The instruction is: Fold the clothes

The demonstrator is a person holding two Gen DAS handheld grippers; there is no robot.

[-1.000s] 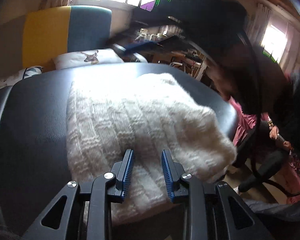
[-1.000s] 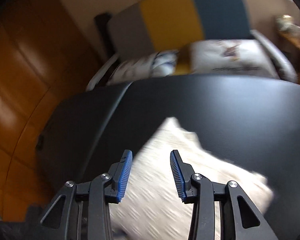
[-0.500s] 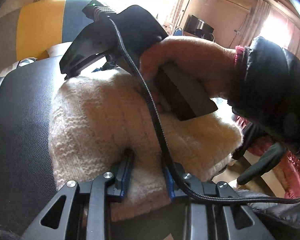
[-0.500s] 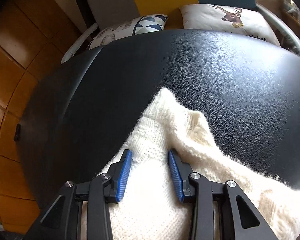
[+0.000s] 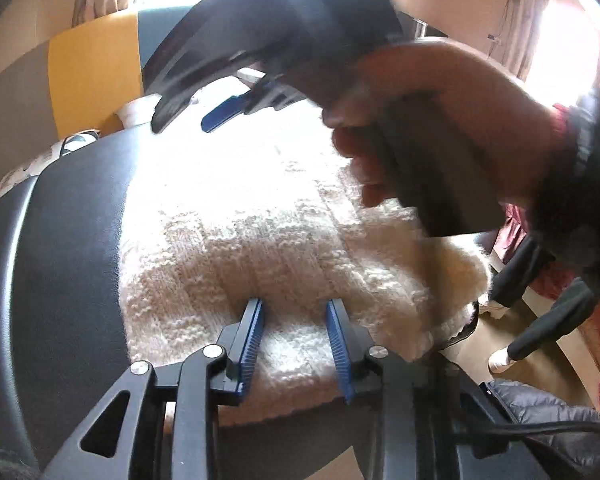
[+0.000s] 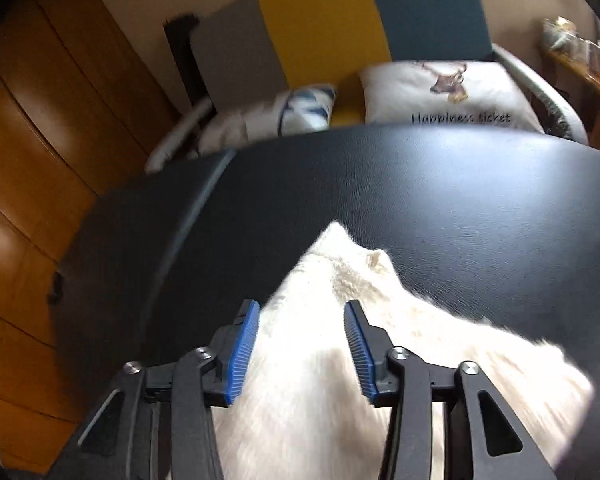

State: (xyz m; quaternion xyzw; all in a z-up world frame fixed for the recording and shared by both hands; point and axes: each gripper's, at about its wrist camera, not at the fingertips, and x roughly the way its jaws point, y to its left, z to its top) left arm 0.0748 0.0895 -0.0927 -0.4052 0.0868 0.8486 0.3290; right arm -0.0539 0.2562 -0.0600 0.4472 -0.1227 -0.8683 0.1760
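A cream knit sweater point(image 5: 284, 240) lies folded on a black padded tabletop point(image 5: 68, 240). My left gripper point(image 5: 296, 320) is open, its blue fingertips resting at the sweater's near edge with flat fabric under the gap. A hand point(image 5: 440, 112) holds my right gripper point(image 5: 184, 120) in the air over the sweater's far end. In the right wrist view that right gripper point(image 6: 300, 340) is open above a corner of the sweater point(image 6: 340, 380), with nothing pinched. The sweater's far part is washed out by window light.
Behind the tabletop point(image 6: 460, 208) is a sofa with a grey, yellow and teal back point(image 6: 320, 24) and two printed pillows point(image 6: 440, 92). Wooden panelling point(image 6: 40, 160) lines the left. The table's right edge drops to the floor beside a dark quilted jacket point(image 5: 540, 412).
Half a second ago the sweater was bunched up against my left fingers under the right gripper. Now it lies flatter, and the right gripper has lifted up and away from it.
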